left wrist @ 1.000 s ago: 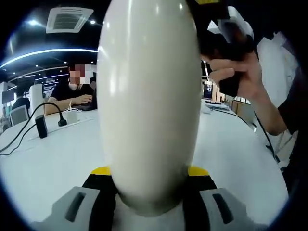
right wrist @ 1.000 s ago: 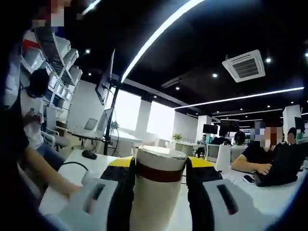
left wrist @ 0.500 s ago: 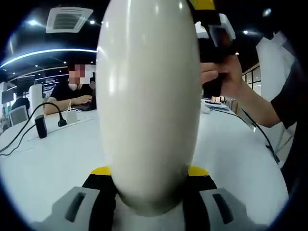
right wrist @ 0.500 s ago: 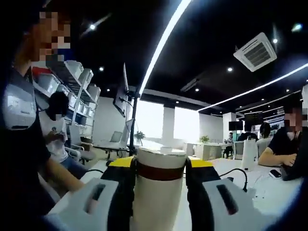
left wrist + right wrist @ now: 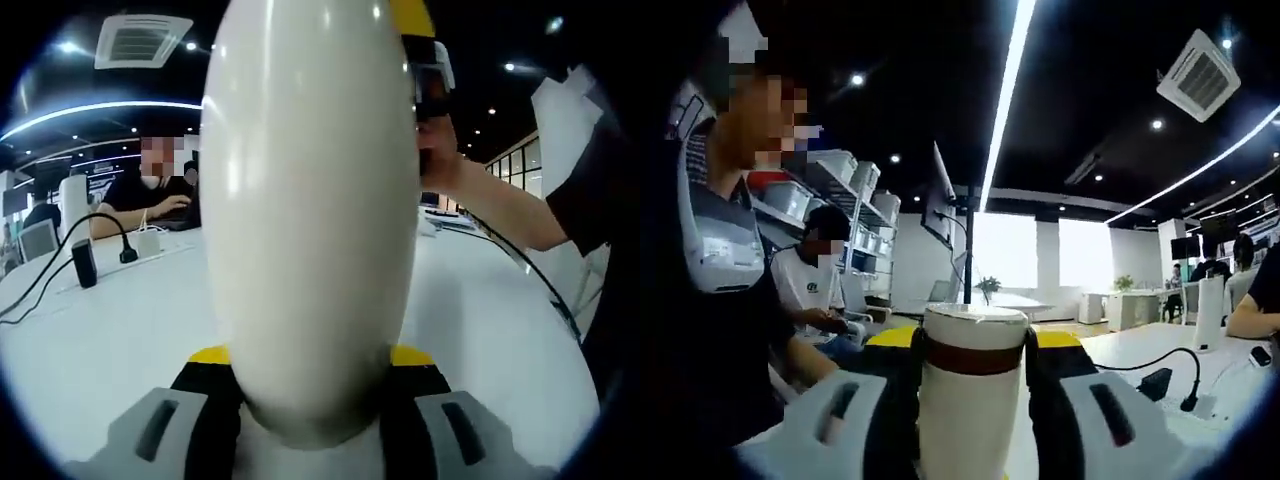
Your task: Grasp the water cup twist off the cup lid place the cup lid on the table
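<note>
Water cup (image 5: 310, 220) sits upright between my left gripper's (image 5: 310, 400) jaws, white body clamped low, held above the white table (image 5: 110, 340). In the right gripper view the cup lid (image 5: 975, 335), white top with a brown band beneath, is pinched between the right gripper's (image 5: 975, 400) jaws; both pairs are closed snug on the flask. From the left gripper view I see the right gripper high beside the cup's top, the person's hand (image 5: 440, 165) behind it. I judge: grasp done, twisting under way, lid not yet clearly free; lifting off and setting it on the table remain. Against the earlier frames: the left view's scene is steady, while the right view's background has swung round, the ceiling strip light now near vertical and the shelves (image 5: 840, 185) and seated person (image 5: 815, 285) nearer centre, which reads as the right hand rotating about the lid.
</note>
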A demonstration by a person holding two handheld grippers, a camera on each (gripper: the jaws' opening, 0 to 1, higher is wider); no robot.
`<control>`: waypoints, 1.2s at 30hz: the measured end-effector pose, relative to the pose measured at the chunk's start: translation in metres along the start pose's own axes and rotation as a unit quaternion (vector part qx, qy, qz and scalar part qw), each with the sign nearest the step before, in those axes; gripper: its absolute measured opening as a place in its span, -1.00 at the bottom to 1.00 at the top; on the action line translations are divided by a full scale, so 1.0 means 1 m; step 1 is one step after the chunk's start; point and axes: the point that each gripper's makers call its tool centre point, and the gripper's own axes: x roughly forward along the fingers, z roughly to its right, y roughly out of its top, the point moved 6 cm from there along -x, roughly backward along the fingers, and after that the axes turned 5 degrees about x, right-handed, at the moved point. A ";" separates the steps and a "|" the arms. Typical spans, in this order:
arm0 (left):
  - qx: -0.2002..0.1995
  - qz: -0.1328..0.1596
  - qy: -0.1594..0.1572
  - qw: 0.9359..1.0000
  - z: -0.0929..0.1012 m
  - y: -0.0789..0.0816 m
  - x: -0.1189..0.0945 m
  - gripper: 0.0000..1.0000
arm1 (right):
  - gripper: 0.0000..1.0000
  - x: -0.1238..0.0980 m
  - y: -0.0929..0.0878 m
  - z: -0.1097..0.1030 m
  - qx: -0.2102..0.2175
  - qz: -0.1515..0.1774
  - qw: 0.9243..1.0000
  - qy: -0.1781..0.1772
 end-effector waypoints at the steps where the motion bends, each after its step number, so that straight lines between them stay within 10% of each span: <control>1: 0.000 0.000 0.000 1.000 0.000 0.000 0.000 0.10 | -0.13 0.000 0.000 0.001 0.003 -0.001 1.000 0.013; 22: 0.002 0.001 -0.003 1.000 -0.006 0.000 0.003 0.10 | -0.14 0.004 -0.010 0.020 0.101 0.015 0.978 0.182; 36: 0.003 0.001 -0.008 1.000 0.004 0.001 0.002 0.10 | 0.25 0.002 -0.023 0.011 0.106 -0.019 0.984 0.140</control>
